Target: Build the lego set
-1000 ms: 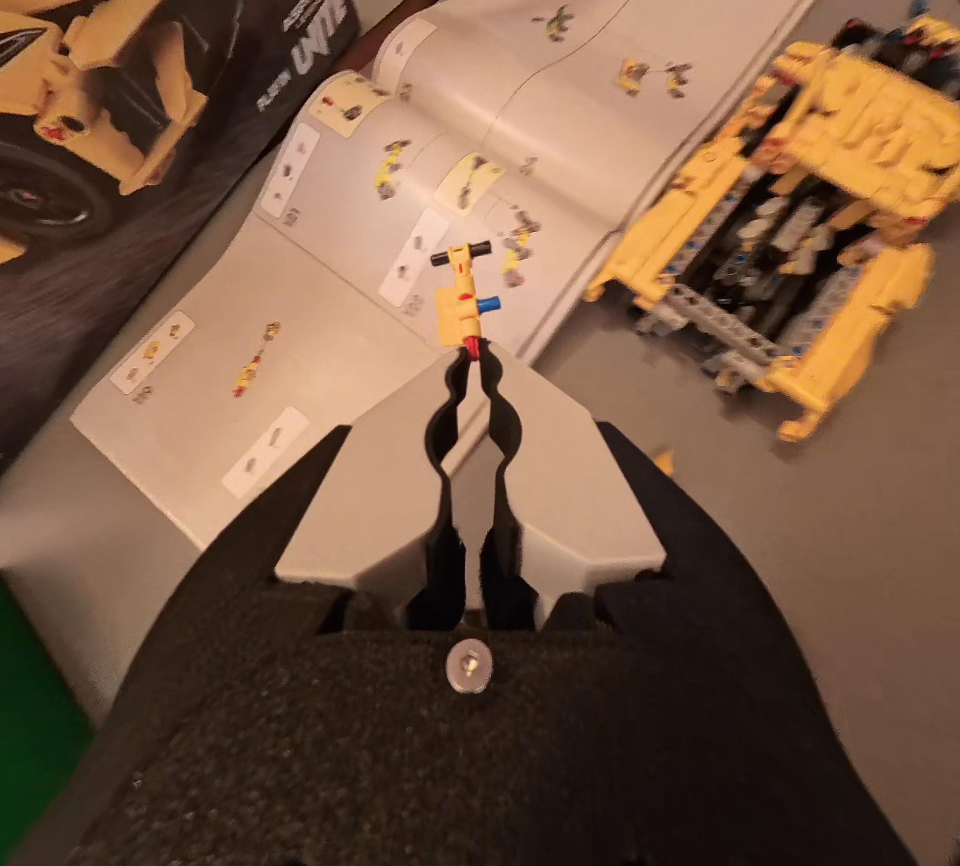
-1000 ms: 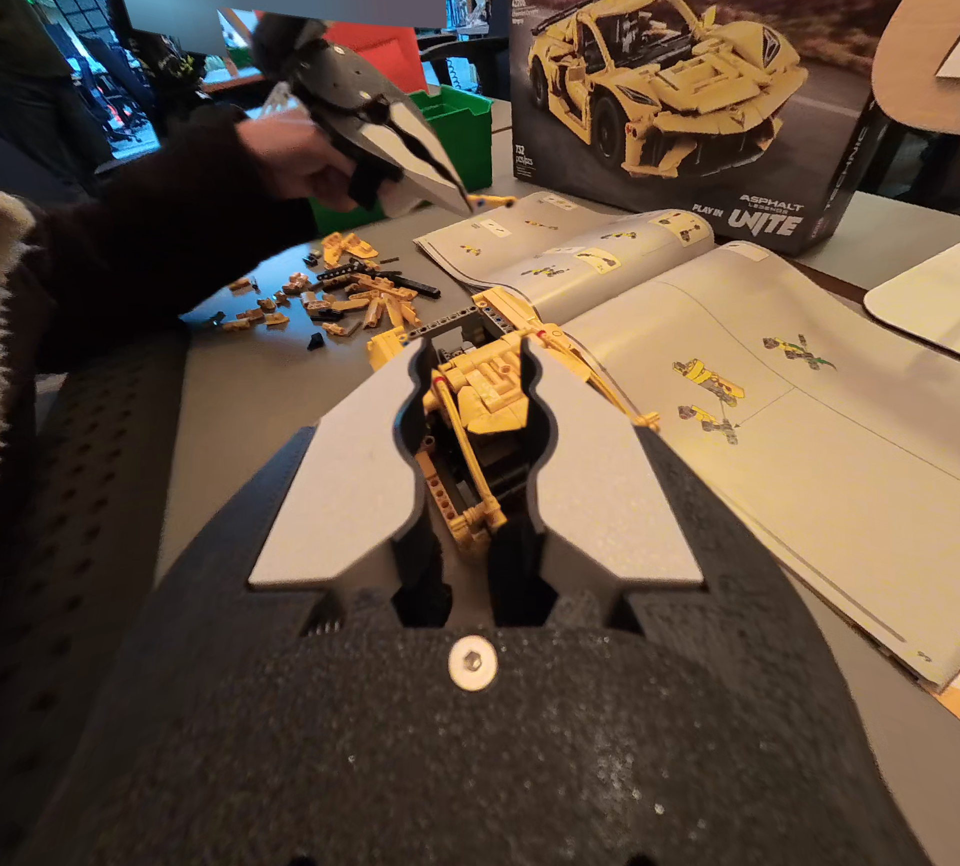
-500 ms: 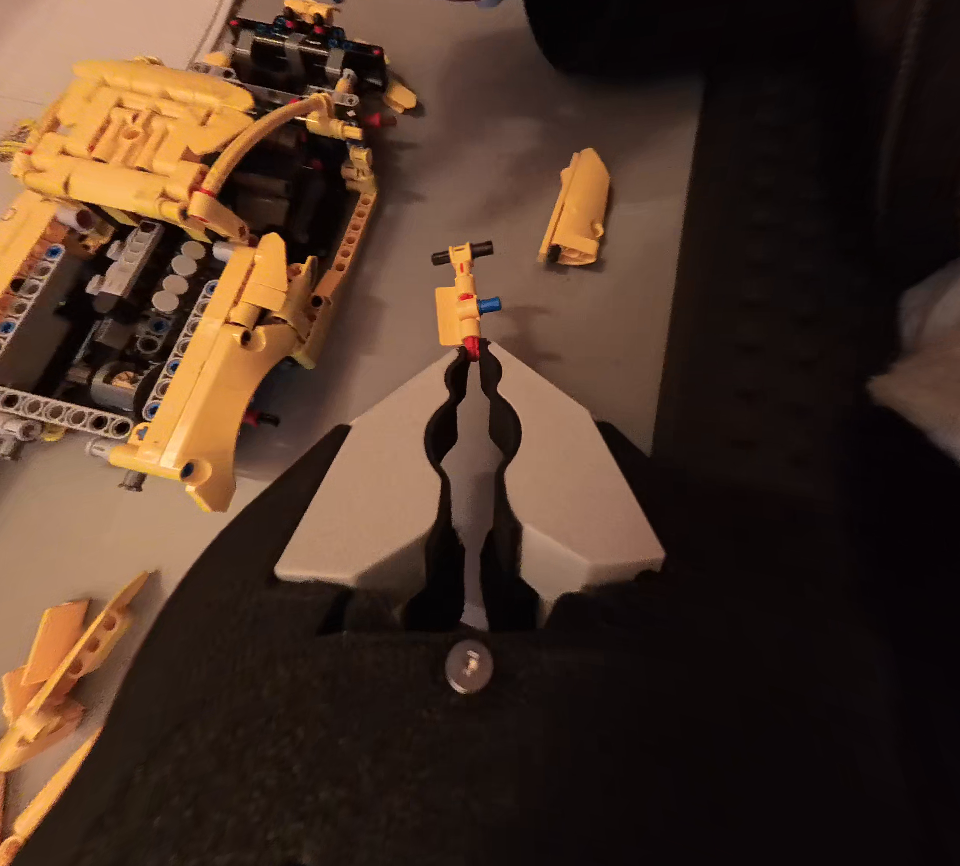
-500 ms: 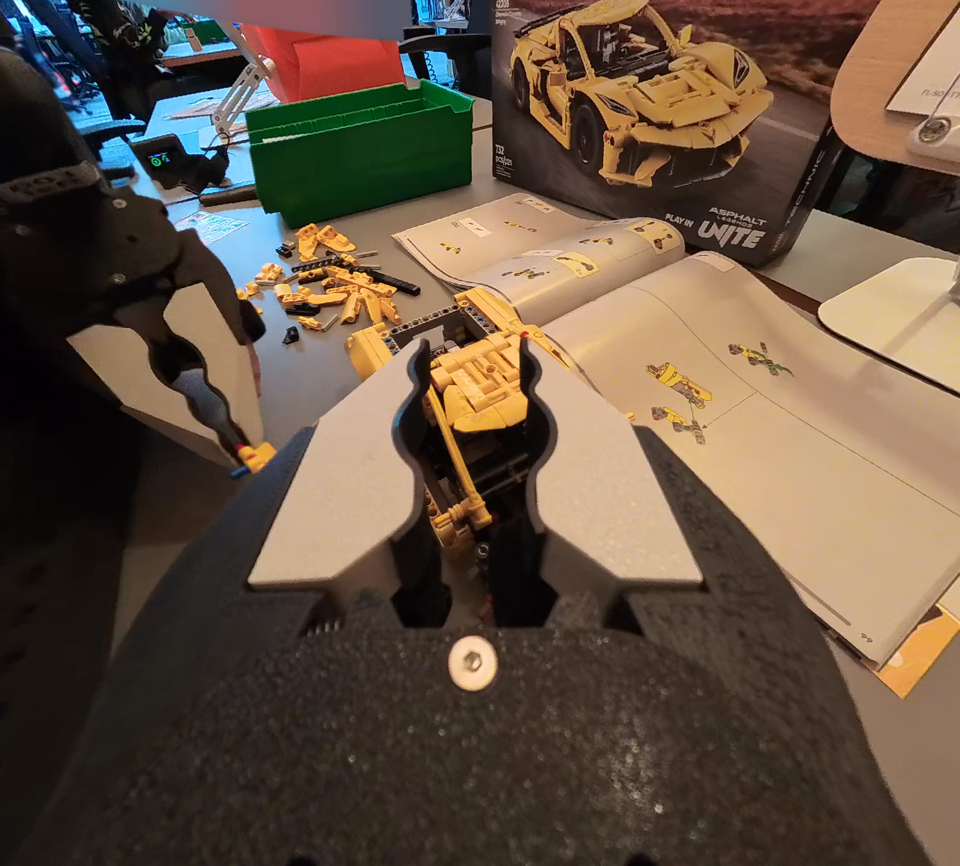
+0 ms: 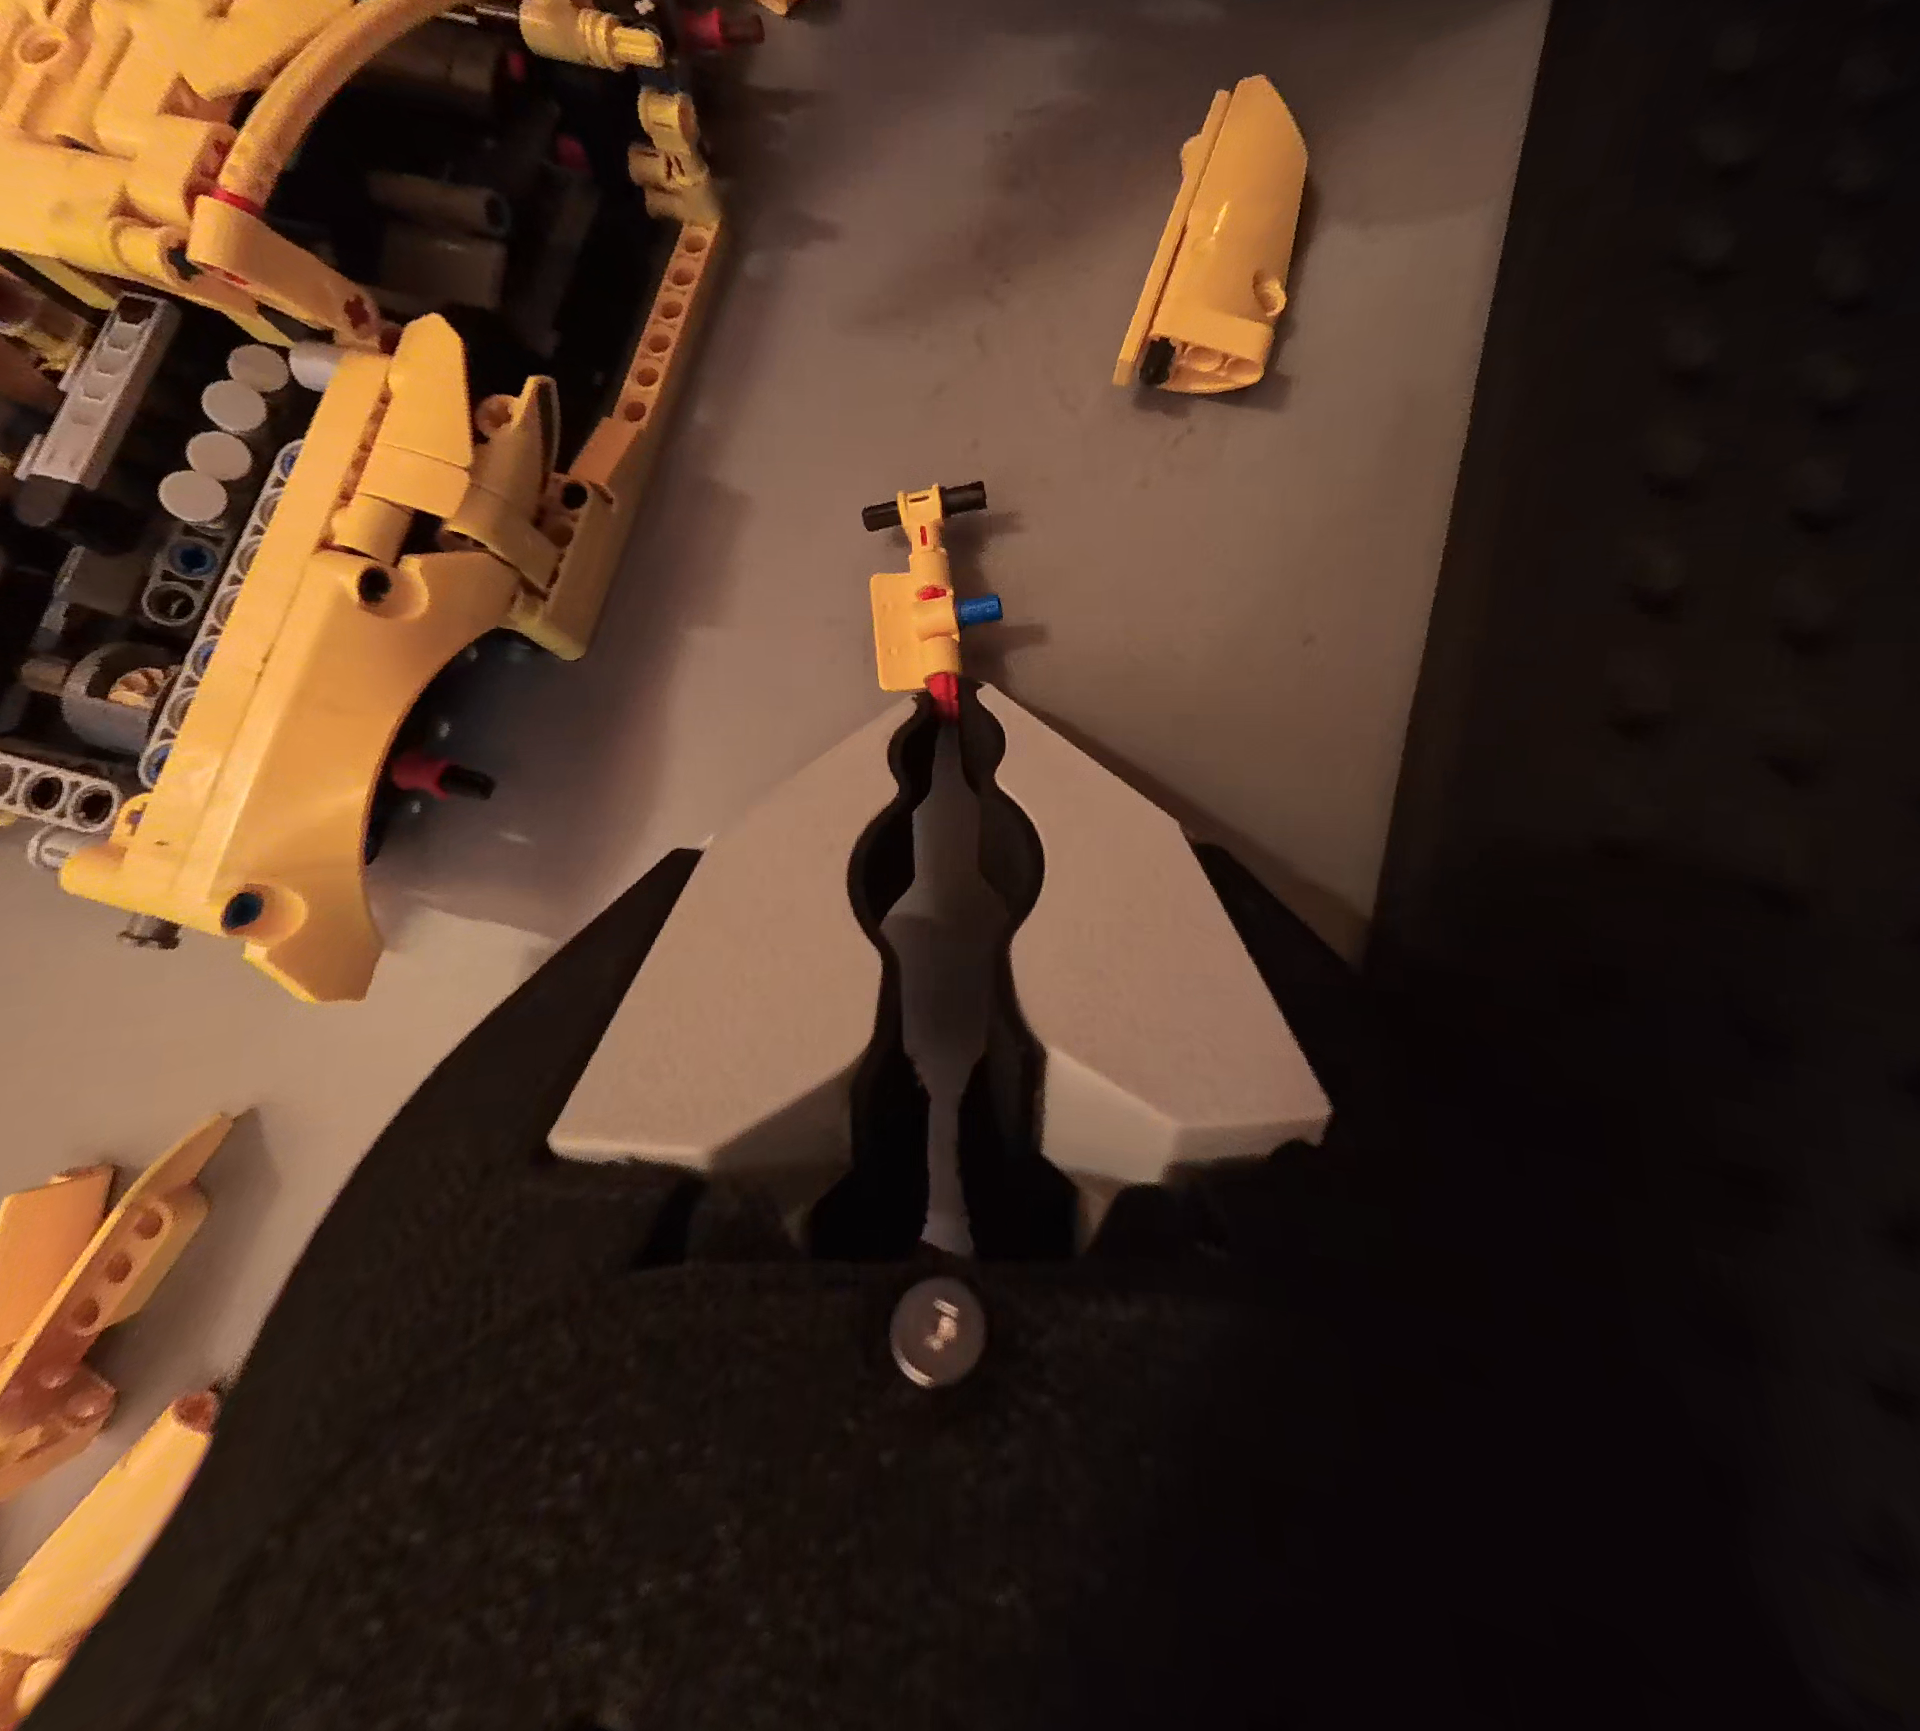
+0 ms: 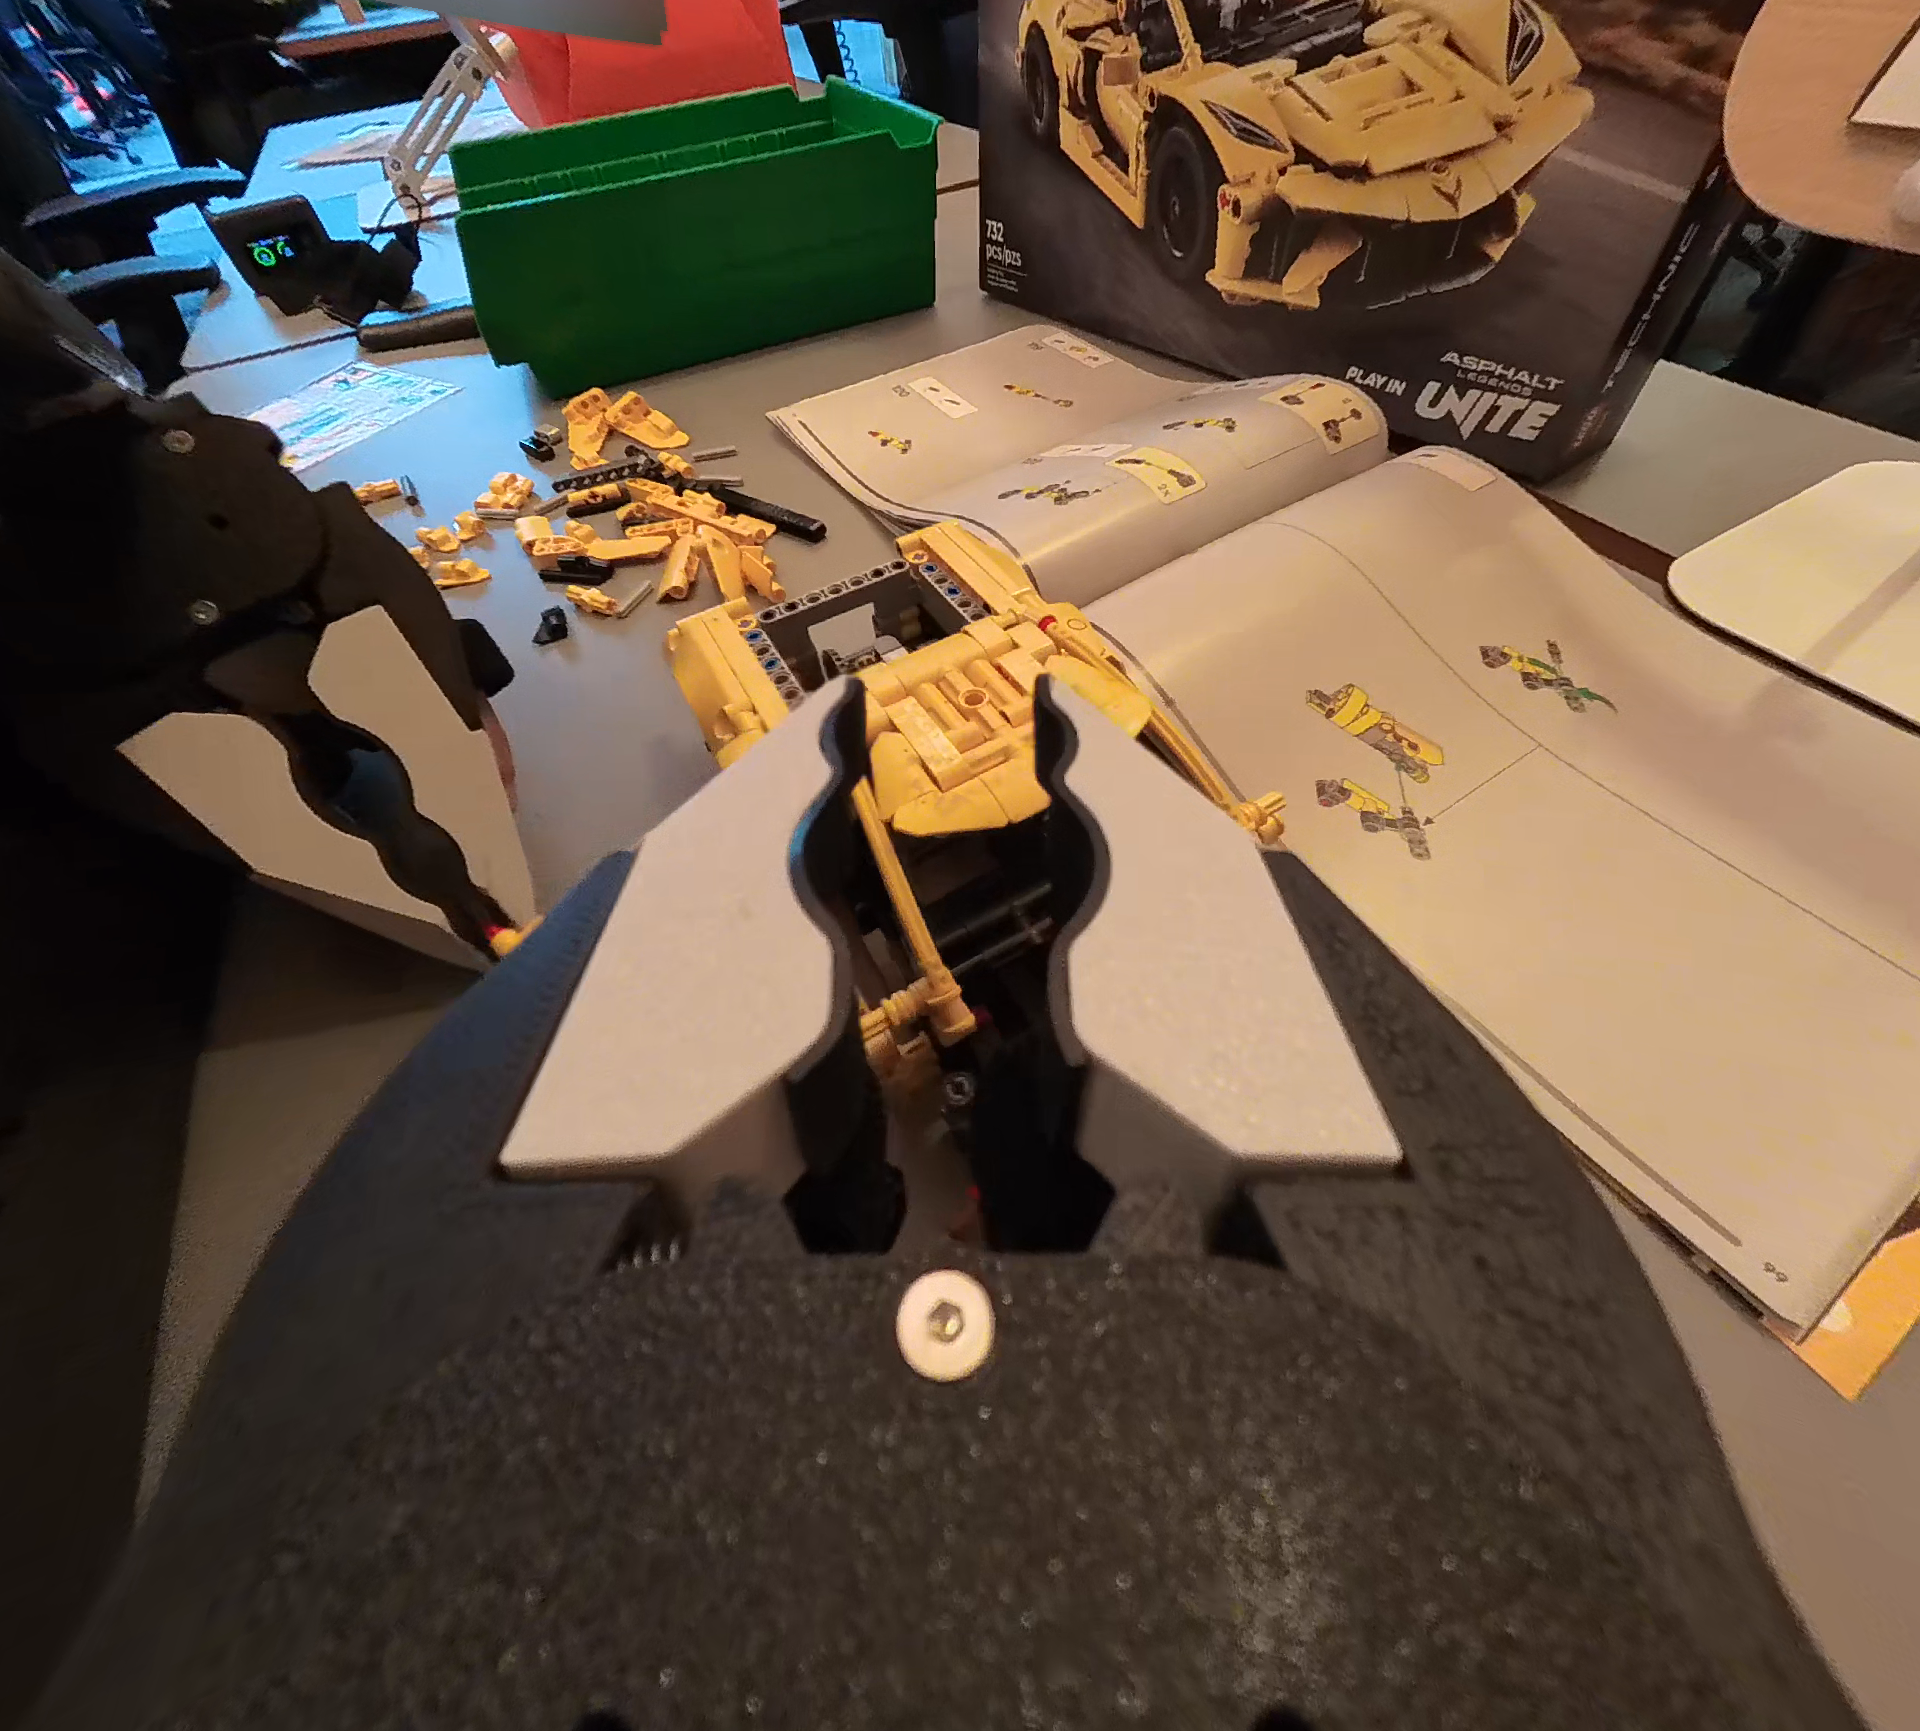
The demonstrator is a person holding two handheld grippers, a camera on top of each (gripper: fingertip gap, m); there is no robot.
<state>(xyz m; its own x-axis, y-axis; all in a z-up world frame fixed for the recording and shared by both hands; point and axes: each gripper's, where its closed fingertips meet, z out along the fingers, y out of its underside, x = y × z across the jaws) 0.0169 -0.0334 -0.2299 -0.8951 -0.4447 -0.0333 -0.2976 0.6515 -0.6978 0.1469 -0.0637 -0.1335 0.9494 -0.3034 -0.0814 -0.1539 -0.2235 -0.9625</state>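
Note:
The half-built yellow car model (image 5: 312, 455) stands on the grey table, left in the left wrist view. My left gripper (image 5: 940, 699) is shut on a small yellow sub-assembly (image 5: 914, 616) with a black axle on top, a blue pin and a red pin. It holds the piece over bare table just right of the car. My right gripper (image 6: 948, 705) straddles the car's (image 6: 935, 746) rear end, and its jaws are held apart by the black frame and yellow hose between them. The left gripper (image 6: 488, 928) shows at the left of the right wrist view.
A loose yellow panel (image 5: 1216, 247) lies right of the car. Several loose yellow and black parts (image 6: 644, 528) lie beyond it, and more (image 5: 62, 1266) lie near the left gripper. The open instruction booklet (image 6: 1558, 902), set box (image 6: 1351, 123) and green bin (image 6: 696, 247) stand behind. A dark studded mat (image 5: 1714, 434) borders the table. The gap from one gripper's tips to the other's is roughly 15 cm.
My left gripper swung from above the booklet to the near side of the car and came lower, still holding the small sub-assembly. My right gripper stayed on the car's rear.

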